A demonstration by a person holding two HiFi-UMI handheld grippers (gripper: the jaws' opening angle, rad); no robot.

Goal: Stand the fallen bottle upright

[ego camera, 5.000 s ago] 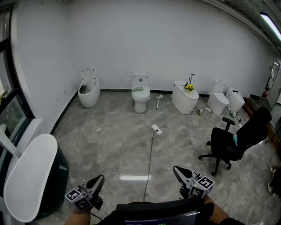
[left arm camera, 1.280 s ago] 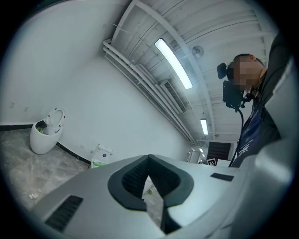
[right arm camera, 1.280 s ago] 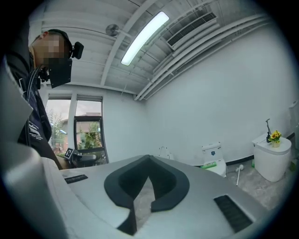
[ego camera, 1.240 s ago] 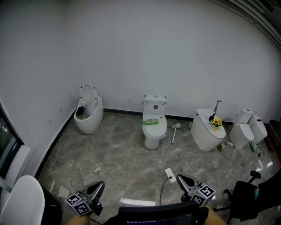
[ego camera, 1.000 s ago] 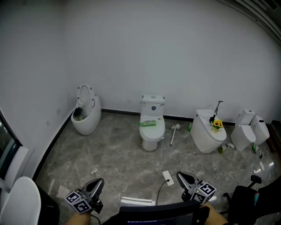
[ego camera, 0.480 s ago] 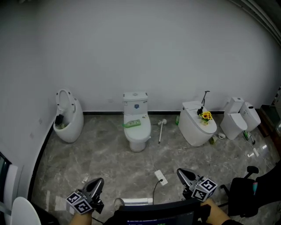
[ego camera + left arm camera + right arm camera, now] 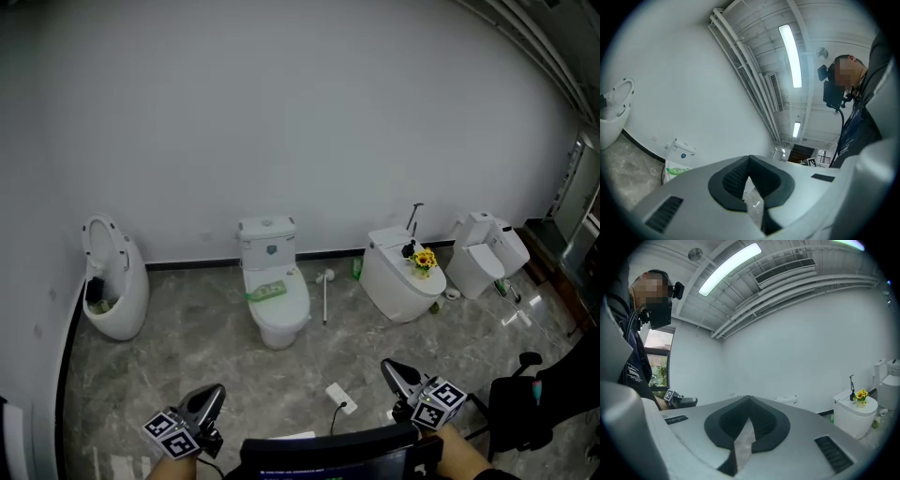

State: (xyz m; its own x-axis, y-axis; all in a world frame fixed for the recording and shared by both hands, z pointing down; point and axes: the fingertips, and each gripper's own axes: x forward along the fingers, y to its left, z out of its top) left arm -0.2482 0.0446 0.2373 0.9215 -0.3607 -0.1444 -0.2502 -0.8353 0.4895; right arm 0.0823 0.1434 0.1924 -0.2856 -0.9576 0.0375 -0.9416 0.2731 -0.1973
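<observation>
- Closest in, the left tongs (image 7: 214, 396) and right tongs (image 7: 394, 371) are both pinched shut with nothing in them.
- Task basically not started: nothing touched, and there's a stretch of floor (image 7: 187, 375) left to cross.
- The bottle (image 7: 434, 307) (best guess, it's tiny) is that greenish speck at the foot of the toilet (image 7: 394, 283) with the flowers (image 7: 424, 258), well apart from both tongs. Lying or upright, can't tell.
</observation>
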